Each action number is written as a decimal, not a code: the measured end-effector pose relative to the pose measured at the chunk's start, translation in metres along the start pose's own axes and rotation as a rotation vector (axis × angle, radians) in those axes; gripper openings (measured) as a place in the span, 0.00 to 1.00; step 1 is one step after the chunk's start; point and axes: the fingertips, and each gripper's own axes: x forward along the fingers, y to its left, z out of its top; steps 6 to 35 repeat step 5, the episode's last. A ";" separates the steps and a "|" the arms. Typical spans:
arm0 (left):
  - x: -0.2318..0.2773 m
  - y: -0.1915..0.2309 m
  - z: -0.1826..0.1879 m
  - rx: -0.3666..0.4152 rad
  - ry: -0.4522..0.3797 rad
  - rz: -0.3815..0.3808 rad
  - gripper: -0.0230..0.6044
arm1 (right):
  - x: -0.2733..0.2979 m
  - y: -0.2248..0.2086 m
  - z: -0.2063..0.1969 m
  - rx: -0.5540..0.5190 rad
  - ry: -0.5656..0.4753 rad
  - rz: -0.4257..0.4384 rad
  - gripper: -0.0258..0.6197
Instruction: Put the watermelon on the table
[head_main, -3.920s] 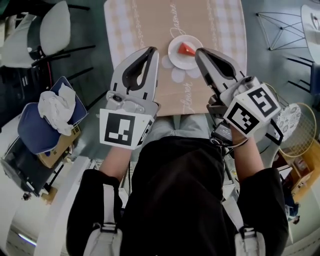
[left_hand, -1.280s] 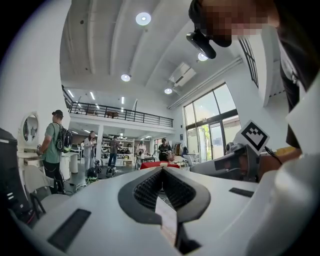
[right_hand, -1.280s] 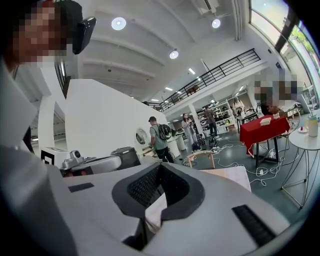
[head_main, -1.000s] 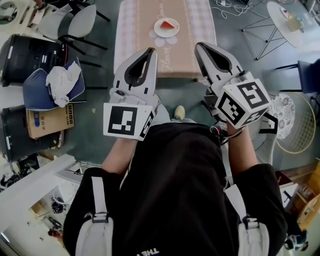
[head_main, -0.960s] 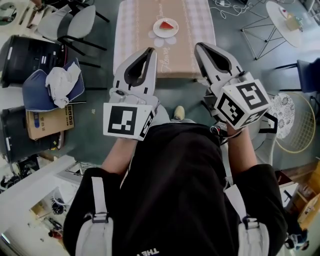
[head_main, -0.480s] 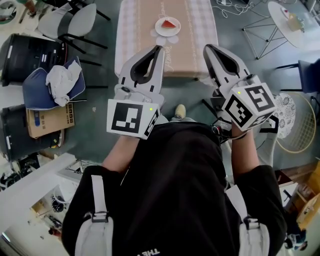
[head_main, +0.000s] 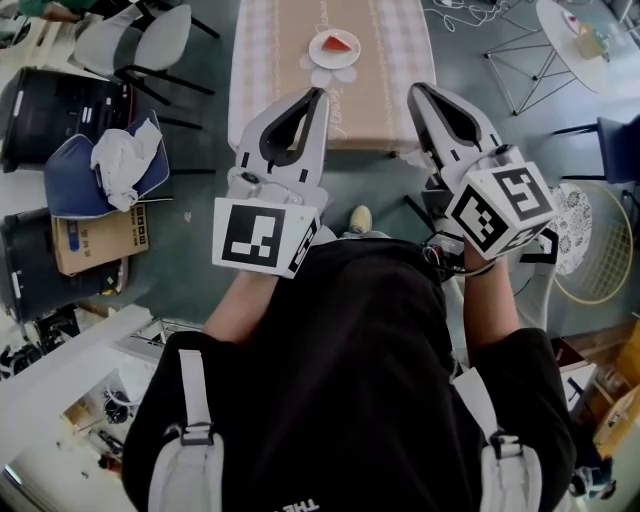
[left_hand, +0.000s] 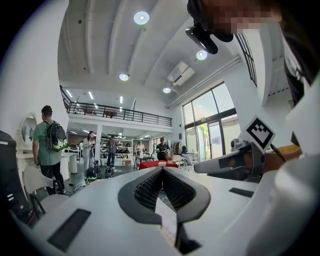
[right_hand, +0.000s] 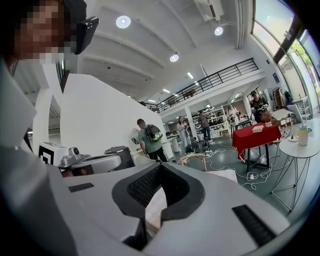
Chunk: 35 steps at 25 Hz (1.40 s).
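Red watermelon wedge (head_main: 339, 44): on round white plate (head_main: 321, 57), atop beige-clothed desk (head_main: 392, 95). Left gripper (head_main: 319, 94), right gripper (head_main: 414, 90): closed, empty, short of the desk. Placement looks complete; best held clear.

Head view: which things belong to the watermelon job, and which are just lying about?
Job in hand:
watermelon slice
white plate under it
table
left gripper and right gripper, both shut and empty

Lying about:
white cloth
cardboard box
chair
round side table
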 end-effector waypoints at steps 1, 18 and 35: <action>0.000 0.000 0.000 -0.001 -0.001 0.002 0.05 | 0.000 0.001 -0.001 0.003 0.006 -0.004 0.06; -0.003 0.002 0.001 -0.007 -0.003 0.008 0.05 | 0.002 0.006 -0.003 0.003 0.018 0.003 0.06; -0.003 0.002 0.001 -0.007 -0.003 0.008 0.05 | 0.002 0.006 -0.003 0.003 0.018 0.003 0.06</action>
